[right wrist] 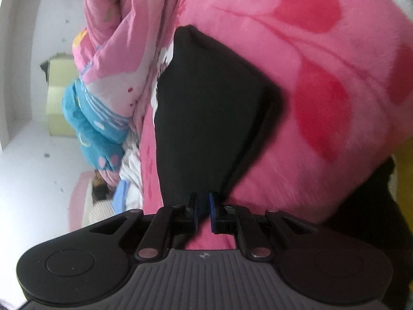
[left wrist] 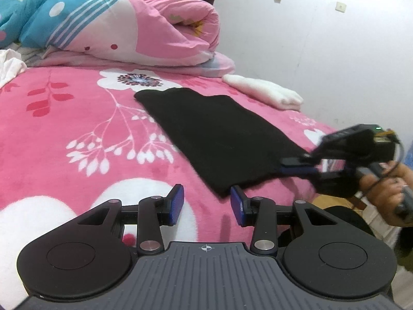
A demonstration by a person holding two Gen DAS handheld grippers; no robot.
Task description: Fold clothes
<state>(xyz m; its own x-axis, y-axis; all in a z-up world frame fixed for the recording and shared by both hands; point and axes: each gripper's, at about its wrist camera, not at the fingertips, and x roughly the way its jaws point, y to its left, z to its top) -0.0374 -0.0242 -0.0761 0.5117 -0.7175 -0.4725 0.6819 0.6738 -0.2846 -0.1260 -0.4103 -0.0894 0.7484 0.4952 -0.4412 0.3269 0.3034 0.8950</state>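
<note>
So the black garment is lying flat on the pink floral bed, already narrowed into a long strip that runs away from both sets of tongs toward the rolled-up quilt at the far end. Its near end sits right ahead of the left tongs, with the near corner just about at the tip of the inner pad.

Left tongs are released, jaws apart with only bedding between them, nothing gripped. Right tongs are clenched on the other near corner of the black garment; in the right wrist view the cloth funnels straight down into the nearly closed blue pads, and the left wrist view shows the same pinch from the side, a bit motion-blurred, with the person's hand on the handle.

Handling-wise this looks like soft, light, limp fabric, maybe a knit. It won't hold a shape, so lifting one corner alone will just make it droop and skew. The plush bedding probably drags on it too, so I'd lift rather than slide. My guess is the left tongs want the free near corner, pinching all layers at the very edge so the fold stays together, then both corners carry toward the far end.

There's also a white folded cloth beyond the garment, toward the wall, well clear of both tongs.
</note>
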